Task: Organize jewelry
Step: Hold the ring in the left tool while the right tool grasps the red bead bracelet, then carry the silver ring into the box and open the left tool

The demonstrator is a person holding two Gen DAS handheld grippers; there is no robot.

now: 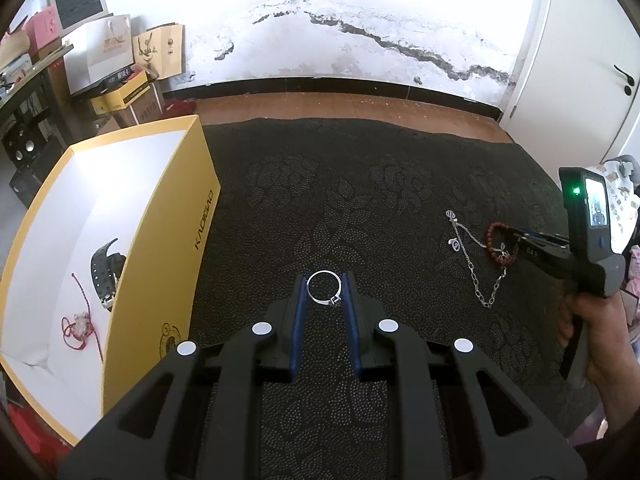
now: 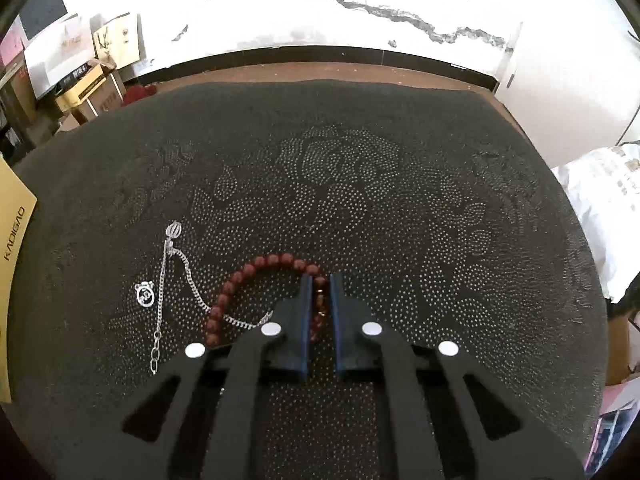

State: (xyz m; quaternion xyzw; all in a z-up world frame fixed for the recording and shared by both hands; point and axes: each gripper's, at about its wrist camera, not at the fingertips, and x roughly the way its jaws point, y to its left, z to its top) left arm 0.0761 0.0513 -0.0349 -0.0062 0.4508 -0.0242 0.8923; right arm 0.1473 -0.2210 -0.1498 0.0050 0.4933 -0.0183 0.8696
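In the left wrist view my left gripper [image 1: 324, 280] is shut on a silver ring [image 1: 325, 287], its fingers touching both sides, low over the dark mat [image 1: 360, 184]. A yellow box [image 1: 160, 240] at the left holds a black watch [image 1: 105, 270] and a red cord charm [image 1: 80, 322]. My right gripper [image 2: 320, 280] straddles the right side of a red bead bracelet [image 2: 248, 276] on the mat [image 2: 360, 160]; its jaws stand narrowly apart around the beads. A silver chain [image 2: 164, 280] lies to the bracelet's left. The chain [image 1: 476, 264] and bracelet [image 1: 496, 244] also show in the left wrist view.
The mat's far edge meets a wood floor strip and a cracked white wall [image 1: 360, 40]. Boxes and paper bags [image 1: 132, 60] stand at the back left. A white door [image 1: 592, 60] is at the right. The box's yellow corner [image 2: 12, 240] shows at the right view's left edge.
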